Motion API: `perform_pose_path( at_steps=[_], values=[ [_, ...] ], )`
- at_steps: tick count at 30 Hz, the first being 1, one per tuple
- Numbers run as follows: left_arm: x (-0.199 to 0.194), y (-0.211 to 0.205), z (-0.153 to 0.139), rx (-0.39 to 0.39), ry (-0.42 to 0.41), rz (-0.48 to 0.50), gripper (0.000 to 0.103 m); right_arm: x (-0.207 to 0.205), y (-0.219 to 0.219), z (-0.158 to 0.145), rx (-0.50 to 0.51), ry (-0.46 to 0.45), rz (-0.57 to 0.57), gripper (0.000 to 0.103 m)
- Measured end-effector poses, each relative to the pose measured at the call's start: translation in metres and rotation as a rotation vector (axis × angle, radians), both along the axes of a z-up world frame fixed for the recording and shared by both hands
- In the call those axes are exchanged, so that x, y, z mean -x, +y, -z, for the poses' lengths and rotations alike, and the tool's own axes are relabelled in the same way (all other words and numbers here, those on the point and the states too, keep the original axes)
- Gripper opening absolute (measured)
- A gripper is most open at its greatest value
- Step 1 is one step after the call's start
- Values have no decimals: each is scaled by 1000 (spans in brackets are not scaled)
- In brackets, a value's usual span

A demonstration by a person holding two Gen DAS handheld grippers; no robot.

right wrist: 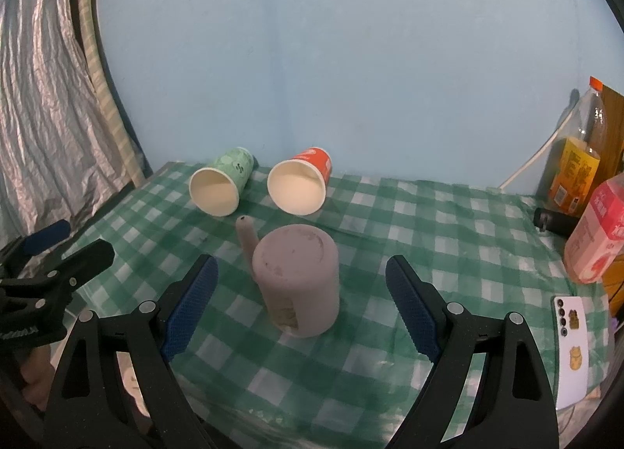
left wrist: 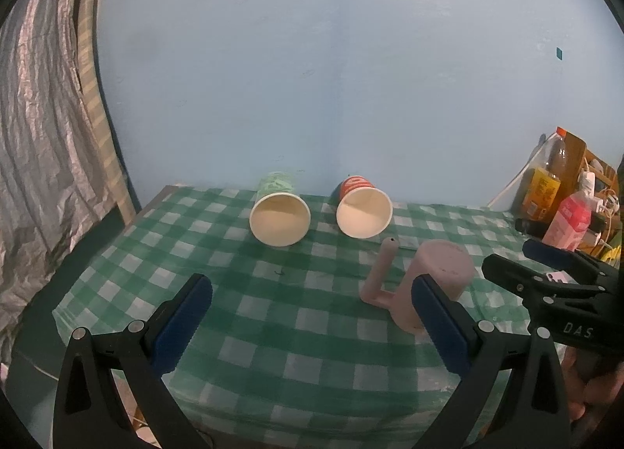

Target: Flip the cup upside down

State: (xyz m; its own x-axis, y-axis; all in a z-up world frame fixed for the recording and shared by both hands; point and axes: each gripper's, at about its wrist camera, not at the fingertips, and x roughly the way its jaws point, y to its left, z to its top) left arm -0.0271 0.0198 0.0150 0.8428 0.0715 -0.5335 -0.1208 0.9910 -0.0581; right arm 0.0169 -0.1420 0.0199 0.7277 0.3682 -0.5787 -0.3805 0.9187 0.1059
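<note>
Pink cup point(right wrist: 298, 279): stands upside down on the checked cloth point(right wrist: 429, 222) near the middle of the bench, base up, handle point(right wrist: 245, 234) toward the back left corner.
Right claw point(right wrist: 302, 310): open wide, one blue pad on each side of the pink cup, neither touching it.
Left claw point(left wrist: 312, 326): open, empty, over the front of the bench, left of the pink cup point(left wrist: 436, 281).
Green paper cup point(right wrist: 222, 185): lies on its side near the back edge, mouth toward the front.
Red paper cup point(right wrist: 300, 185): lies on its side just right of the green one, apart from it.
Right edge: bottles point(right wrist: 577, 172), pink carton point(right wrist: 596, 234), phone point(right wrist: 571, 347).
</note>
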Motion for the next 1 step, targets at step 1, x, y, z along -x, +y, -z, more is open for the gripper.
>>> perform_pose_path(
  at_steps=[1],
  values=[
    [0, 0, 0, 1, -1, -2, 103, 0, 0, 0, 0, 0, -1, 87]
  ],
)
